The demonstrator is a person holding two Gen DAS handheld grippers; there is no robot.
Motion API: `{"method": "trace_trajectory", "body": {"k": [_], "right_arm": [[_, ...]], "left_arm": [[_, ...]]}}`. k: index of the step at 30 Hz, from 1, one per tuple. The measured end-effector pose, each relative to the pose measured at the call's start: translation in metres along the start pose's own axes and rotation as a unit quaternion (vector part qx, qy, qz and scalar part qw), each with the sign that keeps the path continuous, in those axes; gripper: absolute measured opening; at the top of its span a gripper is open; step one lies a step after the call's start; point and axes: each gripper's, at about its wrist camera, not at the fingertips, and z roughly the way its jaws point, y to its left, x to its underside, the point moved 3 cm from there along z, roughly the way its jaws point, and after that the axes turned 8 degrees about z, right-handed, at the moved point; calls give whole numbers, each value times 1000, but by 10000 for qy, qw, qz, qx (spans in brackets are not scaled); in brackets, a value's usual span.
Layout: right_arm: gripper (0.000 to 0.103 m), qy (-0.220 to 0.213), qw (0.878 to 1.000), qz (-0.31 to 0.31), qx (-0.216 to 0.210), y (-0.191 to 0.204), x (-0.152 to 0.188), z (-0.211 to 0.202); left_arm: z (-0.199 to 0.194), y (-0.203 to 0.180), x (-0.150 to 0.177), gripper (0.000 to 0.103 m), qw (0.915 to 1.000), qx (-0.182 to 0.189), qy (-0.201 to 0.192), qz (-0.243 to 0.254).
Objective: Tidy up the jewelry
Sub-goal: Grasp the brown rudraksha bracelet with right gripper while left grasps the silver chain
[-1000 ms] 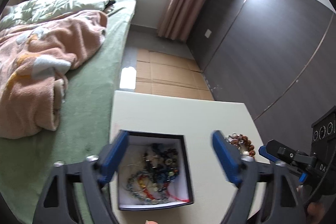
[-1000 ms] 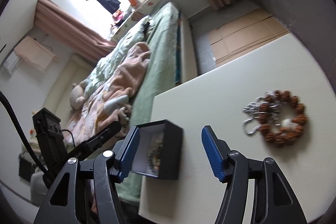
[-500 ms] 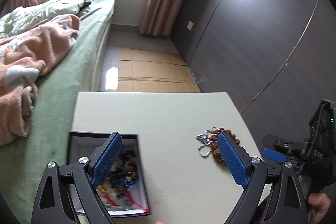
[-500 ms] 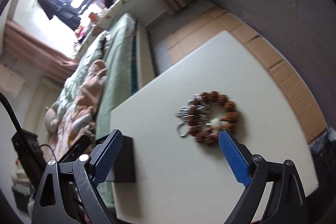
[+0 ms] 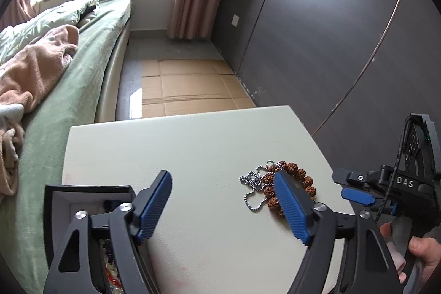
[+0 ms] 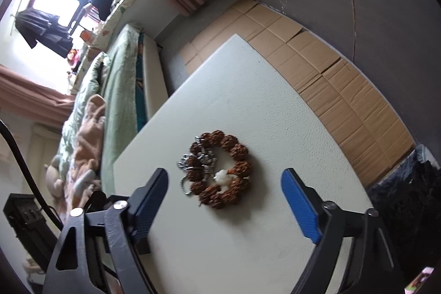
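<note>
A brown bead bracelet (image 6: 237, 151) with a white charm lies on the cream table (image 6: 248, 90), tangled with a silver ball chain (image 6: 193, 159). My right gripper (image 6: 223, 175) hovers over it, jaws closing. The bracelet shows between the blue pads, but they do not touch it. My left gripper (image 5: 223, 194) is over bare table with its jaws closing on nothing. Its right finger (image 5: 292, 207) hides part of the bracelet (image 5: 301, 175), and the chain (image 5: 252, 190) lies just left of it. The black jewelry box (image 5: 55, 211), holding several bead strings, sits at the lower left, half hidden behind the left finger.
A bed with a green sheet (image 5: 69, 90) and a pink blanket (image 5: 30, 68) runs along the table's left side. Flattened cardboard (image 5: 190, 90) covers the floor beyond the table. A dark wardrobe wall (image 5: 330, 46) stands to the right. A hand (image 5: 424, 250) holds the right gripper's body (image 5: 386, 183).
Both views have swung right, from the box toward the bracelet. The box slid to the left view's lower left corner. The bracelet now sits centred between the right fingers. Both jaws narrowed slightly.
</note>
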Motion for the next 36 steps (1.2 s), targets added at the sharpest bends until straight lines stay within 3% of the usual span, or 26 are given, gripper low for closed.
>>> {"method": "trace_trajectory", "body": {"k": [8,14,19,20,21,25,36], "right_arm": [[62,180,9981,-376,460,4,-6,26],[58,278,9933,-699,873,13,-6,50],[37,45,9771,-1381,1619,27,4,56],[26,9,9740,-1484,1712,28,6,55],[22,23,9727,-1534,1743,27,7,54],[21,118,9803,-1346,1443,16,4,44],[21,186,9855,-1173,1215,-2,1,28]], "left_arm": [[10,2,-1,73,10000,5,92,-20],[12,6,-2,73,9999,9,118,-61],[11,6,-2,73,9999,10,123,-56],[11,7,-1,73,9999,11,128,-52],[12,7,-2,73,9999,10,134,-52],[15,6,-3,73,9998,49,171,-58],[57,-21,-4,66,9984,170,473,241]]}}
